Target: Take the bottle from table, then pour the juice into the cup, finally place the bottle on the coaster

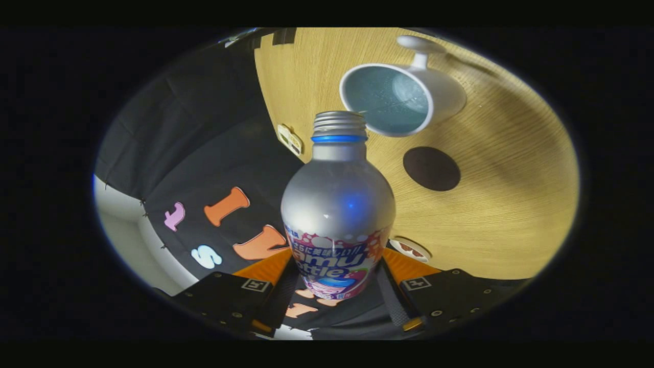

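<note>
Silver aluminium bottle with blue neck ring sits pinched between our gripper fingers, uncapped mouth tilted toward the white blue-lined cup for pouring; round dark brown coaster waits beside the cup on the wooden surface.

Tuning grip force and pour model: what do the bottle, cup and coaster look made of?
Bottle, held between the gripper fingers: likely aluminium, satin silver with soft highlights, threaded neck, printed label.
Cup: looks like glazed ceramic or hard plastic, glossy white outside, pale blue inside.
Coaster: flat matte dark brown disc; material unclear.
</note>
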A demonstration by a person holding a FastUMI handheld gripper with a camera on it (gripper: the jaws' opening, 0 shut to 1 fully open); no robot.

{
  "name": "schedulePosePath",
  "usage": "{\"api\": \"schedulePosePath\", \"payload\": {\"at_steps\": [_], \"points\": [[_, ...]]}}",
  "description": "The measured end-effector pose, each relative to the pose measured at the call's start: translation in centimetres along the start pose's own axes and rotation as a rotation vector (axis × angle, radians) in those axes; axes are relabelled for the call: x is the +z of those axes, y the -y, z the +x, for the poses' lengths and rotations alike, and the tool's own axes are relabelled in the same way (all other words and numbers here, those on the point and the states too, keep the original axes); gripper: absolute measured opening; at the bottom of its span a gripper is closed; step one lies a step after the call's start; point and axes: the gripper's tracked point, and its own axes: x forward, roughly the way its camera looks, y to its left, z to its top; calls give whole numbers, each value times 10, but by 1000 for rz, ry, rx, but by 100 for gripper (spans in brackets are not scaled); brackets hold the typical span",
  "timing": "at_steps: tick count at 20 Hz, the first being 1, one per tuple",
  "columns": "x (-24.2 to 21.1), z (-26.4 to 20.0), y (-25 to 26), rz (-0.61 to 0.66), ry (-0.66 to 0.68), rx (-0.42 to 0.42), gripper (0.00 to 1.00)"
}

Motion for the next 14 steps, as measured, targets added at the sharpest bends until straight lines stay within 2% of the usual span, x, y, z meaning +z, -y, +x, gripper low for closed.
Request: {"api": "schedulePosePath", "payload": {"at_steps": [5,11,14], "points": [[2,1,9,-53,6,-29,78],[16,-1,23,-232,40,-67,78],[17,2,33,-375,47,-91,78]]}}
